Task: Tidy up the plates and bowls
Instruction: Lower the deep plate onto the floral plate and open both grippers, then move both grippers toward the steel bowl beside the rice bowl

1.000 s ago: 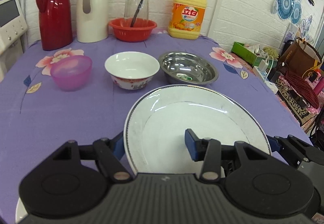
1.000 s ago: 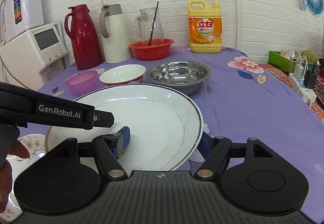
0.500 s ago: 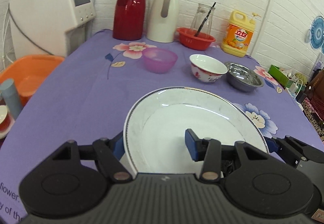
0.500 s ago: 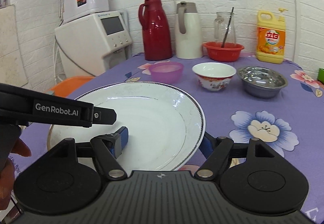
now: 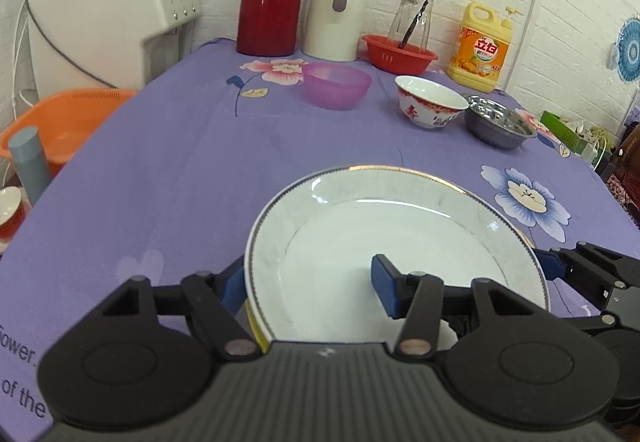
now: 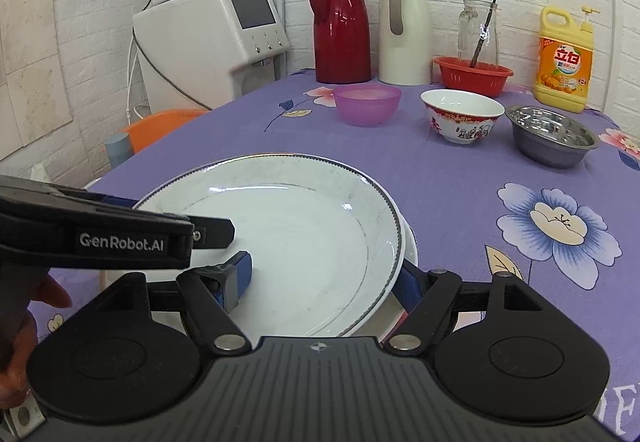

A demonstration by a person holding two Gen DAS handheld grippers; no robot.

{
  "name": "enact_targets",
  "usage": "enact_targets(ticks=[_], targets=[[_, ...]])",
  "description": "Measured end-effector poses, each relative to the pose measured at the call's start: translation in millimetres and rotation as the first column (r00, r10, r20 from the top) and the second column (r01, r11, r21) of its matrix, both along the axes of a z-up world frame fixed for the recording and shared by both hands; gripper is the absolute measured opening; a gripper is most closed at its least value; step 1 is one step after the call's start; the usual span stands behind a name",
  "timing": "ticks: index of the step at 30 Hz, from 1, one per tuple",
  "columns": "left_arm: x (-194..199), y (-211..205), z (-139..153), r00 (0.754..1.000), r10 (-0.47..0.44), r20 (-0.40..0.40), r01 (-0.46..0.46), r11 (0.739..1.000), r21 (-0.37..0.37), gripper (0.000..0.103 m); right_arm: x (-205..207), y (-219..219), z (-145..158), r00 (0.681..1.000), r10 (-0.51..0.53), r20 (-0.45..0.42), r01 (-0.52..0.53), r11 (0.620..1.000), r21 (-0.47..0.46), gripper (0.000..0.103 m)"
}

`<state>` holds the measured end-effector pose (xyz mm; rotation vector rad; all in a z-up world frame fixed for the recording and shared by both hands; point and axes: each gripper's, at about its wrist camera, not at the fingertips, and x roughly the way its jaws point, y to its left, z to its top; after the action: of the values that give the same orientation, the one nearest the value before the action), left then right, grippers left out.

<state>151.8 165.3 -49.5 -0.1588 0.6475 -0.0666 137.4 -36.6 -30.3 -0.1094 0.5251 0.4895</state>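
Both grippers are carrying the white plate (image 5: 394,238) back from the bowls; left gripper (image 5: 308,284) and right gripper (image 6: 326,276) jaws are clamping opposite rims above the purple surface (image 5: 168,178).

A large white plate (image 5: 400,242) sat clamped at its rim in the left gripper (image 5: 310,288), one blue pad (image 5: 384,282) on its face. Beyond the plate stood a pink bowl (image 5: 336,85), a patterned bowl (image 5: 430,107) and a steel bowl (image 5: 496,125); the right gripper (image 5: 592,274) reached its right edge.
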Motion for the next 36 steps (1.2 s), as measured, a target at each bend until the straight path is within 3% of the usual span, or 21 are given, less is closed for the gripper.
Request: enact_targets(ticks=[8, 11, 17, 36], targets=[[-2, 4, 19, 0.997, 0.012, 0.079, -0.012, 1.000, -0.011, 0.070, 1, -7, 3, 0.999, -0.027, 0.033, 0.026, 0.999, 0.023, 0.103], [1, 3, 26, 0.995, 0.018, 0.099, -0.016, 1.000, -0.016, 0.072, 3, -10, 3, 0.999, -0.027, 0.020, 0.026, 0.999, 0.030, 0.103], [5, -5, 35, 0.993, 0.007, 0.117, -0.006, 1.000, -0.009, 0.073, -5, -30, 20, 0.990, -0.082, 0.113, 0.071, 0.993, 0.097, 0.103], [25, -71, 36, 0.992, -0.095, 0.083, 0.092, 0.995, 0.039, 0.074, -2, -100, 12, 0.974, -0.222, 0.049, 0.210, 0.962, 0.174, 0.103]])
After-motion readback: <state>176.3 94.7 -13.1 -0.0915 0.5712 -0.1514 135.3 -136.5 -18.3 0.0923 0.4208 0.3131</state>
